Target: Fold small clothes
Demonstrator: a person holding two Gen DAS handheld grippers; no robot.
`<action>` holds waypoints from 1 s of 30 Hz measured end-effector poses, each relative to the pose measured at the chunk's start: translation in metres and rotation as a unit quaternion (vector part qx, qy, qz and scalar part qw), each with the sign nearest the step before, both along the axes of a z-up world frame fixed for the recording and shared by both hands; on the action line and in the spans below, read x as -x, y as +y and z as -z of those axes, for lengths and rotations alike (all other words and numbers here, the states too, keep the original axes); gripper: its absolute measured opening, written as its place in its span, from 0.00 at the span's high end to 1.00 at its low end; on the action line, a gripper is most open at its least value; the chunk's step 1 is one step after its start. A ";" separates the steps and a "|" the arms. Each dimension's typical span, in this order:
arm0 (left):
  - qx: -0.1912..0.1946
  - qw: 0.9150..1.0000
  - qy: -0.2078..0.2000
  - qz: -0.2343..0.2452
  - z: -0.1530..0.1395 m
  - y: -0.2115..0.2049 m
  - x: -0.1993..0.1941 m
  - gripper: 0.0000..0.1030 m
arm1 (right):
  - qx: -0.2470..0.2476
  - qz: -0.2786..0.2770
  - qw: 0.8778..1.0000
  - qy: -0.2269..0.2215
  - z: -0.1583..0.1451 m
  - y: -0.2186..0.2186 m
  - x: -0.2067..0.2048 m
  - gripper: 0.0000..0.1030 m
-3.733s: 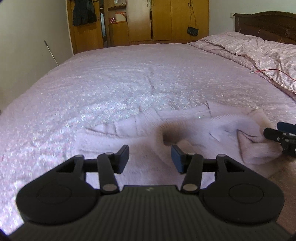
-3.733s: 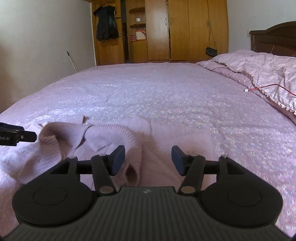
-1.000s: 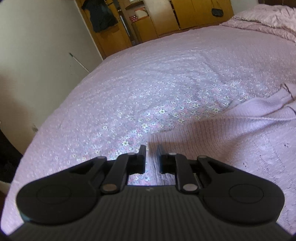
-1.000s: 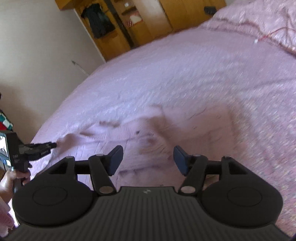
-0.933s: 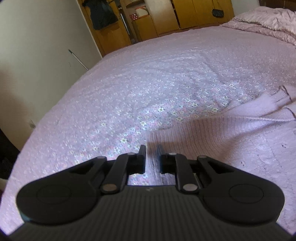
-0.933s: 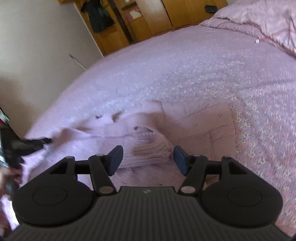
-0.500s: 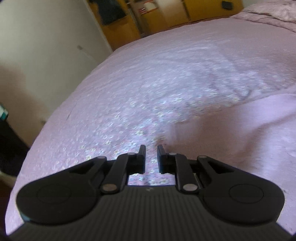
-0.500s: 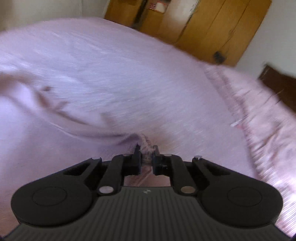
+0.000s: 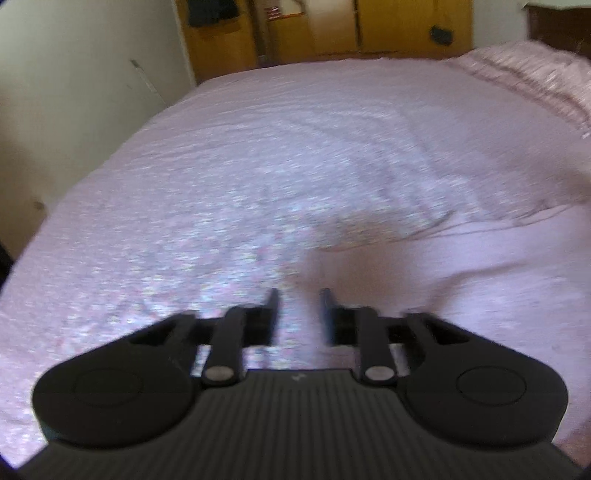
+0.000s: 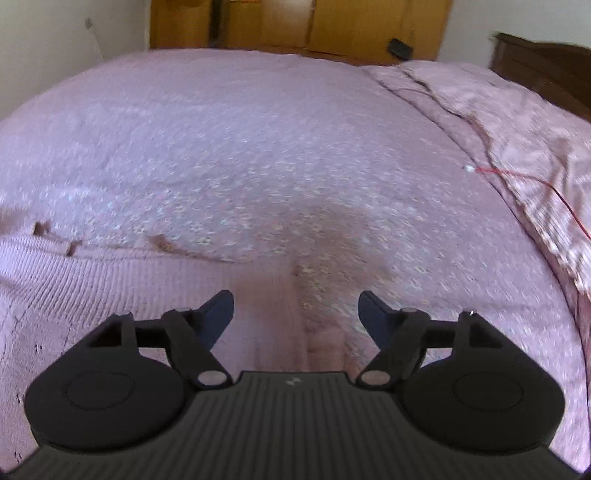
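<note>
A pale pink knit sweater (image 9: 461,277) lies spread flat on the bed, filling the right of the left wrist view. My left gripper (image 9: 299,302) hovers at its near left corner; its jaws are opening, a narrow gap shows, and the pads press on nothing. In the right wrist view the sweater (image 10: 92,280) covers the left side, and its right edge runs down between the fingers. My right gripper (image 10: 295,310) is over that edge with its jaws opening wide, both pads clear of the cloth. The left wrist view is blurred.
The bed (image 10: 295,147) has a pink floral sheet stretching far ahead. A rumpled pink quilt (image 10: 535,147) with a red cable (image 10: 517,175) lies along the right. Wooden wardrobes (image 9: 369,29) stand behind, a pale wall (image 9: 74,92) runs on the left, and a dark headboard (image 10: 546,59) sits at far right.
Half a second ago both grippers were shut at the sweater's corners. Both have since parted their jaws and let the cloth drop. The right gripper has swung round to face the bed squarely.
</note>
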State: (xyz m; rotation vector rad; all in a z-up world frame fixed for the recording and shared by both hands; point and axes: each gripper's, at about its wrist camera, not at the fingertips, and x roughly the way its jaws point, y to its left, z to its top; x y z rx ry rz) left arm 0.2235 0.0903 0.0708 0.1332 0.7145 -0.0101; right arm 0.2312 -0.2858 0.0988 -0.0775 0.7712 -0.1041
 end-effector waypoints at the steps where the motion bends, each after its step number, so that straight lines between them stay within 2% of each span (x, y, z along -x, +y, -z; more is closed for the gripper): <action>1: 0.005 1.000 -0.003 0.004 0.000 -0.001 0.002 0.47 | -0.012 0.011 1.000 -0.003 -0.001 -0.004 0.006 0.21; 5: -0.010 1.000 0.006 0.024 0.007 -0.013 0.005 0.46 | -0.060 0.014 0.998 -0.016 0.003 -0.011 0.036 0.18; 9: -0.034 0.999 0.009 0.021 0.023 -0.019 0.004 0.48 | -0.076 0.013 0.997 -0.023 0.014 -0.010 0.075 0.17; 10: -0.029 0.999 0.009 0.027 0.026 -0.019 0.003 0.60 | -0.078 0.015 0.997 -0.026 0.019 -0.008 0.082 0.16; 11: -0.019 0.999 0.011 0.039 0.028 -0.020 0.003 0.89 | -0.080 0.017 0.996 -0.026 0.025 -0.007 0.089 0.16; 12: -0.011 0.999 0.017 0.049 0.030 -0.021 0.002 0.95 | -0.082 0.018 0.996 -0.022 0.032 -0.006 0.095 0.16; 14: -0.018 0.998 0.008 0.057 0.031 -0.026 0.002 0.94 | -0.088 0.020 0.996 -0.008 0.046 -0.004 0.100 0.16; 16: -0.032 0.998 -0.003 0.058 0.031 -0.031 0.002 0.95 | -0.108 0.030 0.993 -0.021 0.055 -0.007 0.106 0.14; 21: -0.092 0.996 -0.013 0.011 0.039 -0.030 -0.011 0.94 | -0.145 0.051 0.987 -0.041 0.065 -0.016 0.110 0.09; 26: -0.080 0.997 -0.001 -0.002 0.037 -0.026 -0.014 0.89 | -0.142 0.048 0.988 -0.043 0.064 -0.014 0.112 0.08; 27: -0.076 0.997 0.005 -0.004 0.035 -0.027 -0.012 0.85 | -0.146 0.049 0.987 -0.042 0.063 -0.016 0.113 0.08; 29: -0.074 0.997 0.011 -0.007 0.029 -0.027 -0.005 0.63 | -0.154 0.050 0.986 -0.039 0.061 -0.018 0.116 0.08; 30: -0.076 0.997 0.010 -0.010 0.026 -0.028 -0.001 0.58 | -0.156 0.051 0.986 -0.037 0.060 -0.019 0.118 0.08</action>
